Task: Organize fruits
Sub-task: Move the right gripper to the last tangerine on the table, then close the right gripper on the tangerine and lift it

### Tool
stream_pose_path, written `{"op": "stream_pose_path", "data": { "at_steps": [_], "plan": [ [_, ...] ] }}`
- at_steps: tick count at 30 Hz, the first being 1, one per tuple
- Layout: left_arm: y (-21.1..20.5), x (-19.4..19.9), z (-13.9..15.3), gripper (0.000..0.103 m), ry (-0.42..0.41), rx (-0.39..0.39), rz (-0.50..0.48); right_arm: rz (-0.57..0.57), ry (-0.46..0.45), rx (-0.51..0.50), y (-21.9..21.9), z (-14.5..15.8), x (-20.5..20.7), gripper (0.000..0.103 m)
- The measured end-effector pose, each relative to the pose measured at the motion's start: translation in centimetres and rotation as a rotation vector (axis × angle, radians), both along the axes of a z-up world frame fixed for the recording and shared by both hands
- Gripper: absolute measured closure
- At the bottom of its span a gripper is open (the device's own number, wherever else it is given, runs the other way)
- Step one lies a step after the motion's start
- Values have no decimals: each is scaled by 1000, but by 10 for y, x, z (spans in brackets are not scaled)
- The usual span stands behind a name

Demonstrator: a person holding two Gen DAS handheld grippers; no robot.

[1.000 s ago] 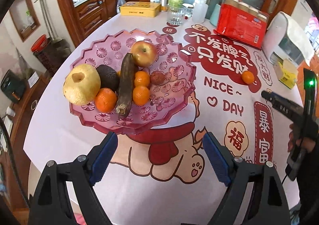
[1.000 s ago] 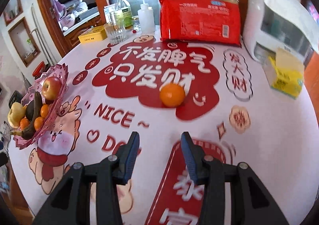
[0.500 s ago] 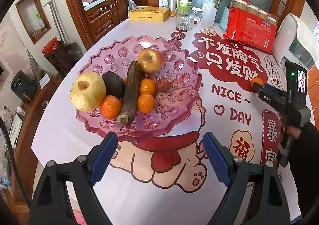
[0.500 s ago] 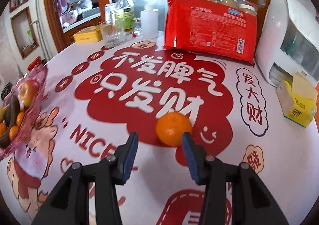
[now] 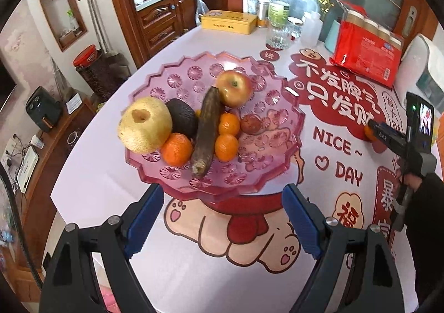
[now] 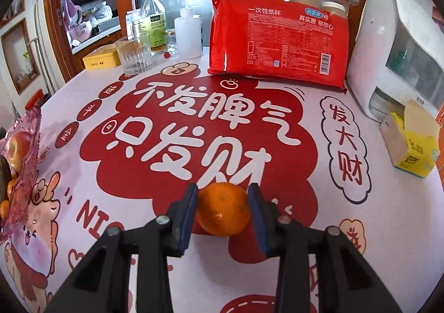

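A loose tangerine (image 6: 222,209) sits on the red-and-white tablecloth between the blue pads of my right gripper (image 6: 223,202), whose jaws press its two sides. The tangerine also peeks out behind the right gripper in the left wrist view (image 5: 369,131). A pink plastic fruit bowl (image 5: 274,107) holds a yellow pear (image 5: 144,124), an avocado (image 5: 181,117), a dark banana (image 5: 206,130), an apple (image 5: 234,88), three tangerines (image 5: 177,149) and a small brown fruit (image 5: 250,124). My left gripper (image 5: 220,221) is open and empty, just in front of the bowl's near rim.
At the back of the table stand a red pack of paper cups (image 6: 279,35), a glass tumbler (image 6: 134,55), a vinegar bottle (image 6: 153,24), a squeeze bottle (image 6: 190,35) and a yellow tin (image 6: 101,60). A white appliance (image 6: 399,49) and a yellow carton (image 6: 413,150) are at the right.
My right gripper moved forward over the tangerine and its jaws closed in onto its sides. My left gripper stayed open and drew a little nearer the bowl.
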State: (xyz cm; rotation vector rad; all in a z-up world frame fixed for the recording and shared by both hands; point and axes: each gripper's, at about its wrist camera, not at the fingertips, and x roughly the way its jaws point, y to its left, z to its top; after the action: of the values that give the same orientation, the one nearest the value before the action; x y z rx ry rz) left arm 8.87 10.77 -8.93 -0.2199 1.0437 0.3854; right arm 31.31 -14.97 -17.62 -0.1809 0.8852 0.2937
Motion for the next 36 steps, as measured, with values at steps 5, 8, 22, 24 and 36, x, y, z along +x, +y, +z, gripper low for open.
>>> {"op": "stream_pose_path", "data": {
  "at_steps": [5,8,22,24,36],
  "plan": [
    [8,-5,3,17,-13,3,30,0,9,-15,2,0,1,68],
    [13,-9,6,17,-22,6,47,1,16,-24,4,1,1,69],
    [45,-34,16,17,-61,7,122,24,38,-8,21,17,-18,93],
    [48,-37,18,17,-68,10,127,17,30,-10,21,17,-20,93],
    [55,-41,15,17,-74,-16,145,-79,59,61,-8,12,-19,67]
  ]
}}
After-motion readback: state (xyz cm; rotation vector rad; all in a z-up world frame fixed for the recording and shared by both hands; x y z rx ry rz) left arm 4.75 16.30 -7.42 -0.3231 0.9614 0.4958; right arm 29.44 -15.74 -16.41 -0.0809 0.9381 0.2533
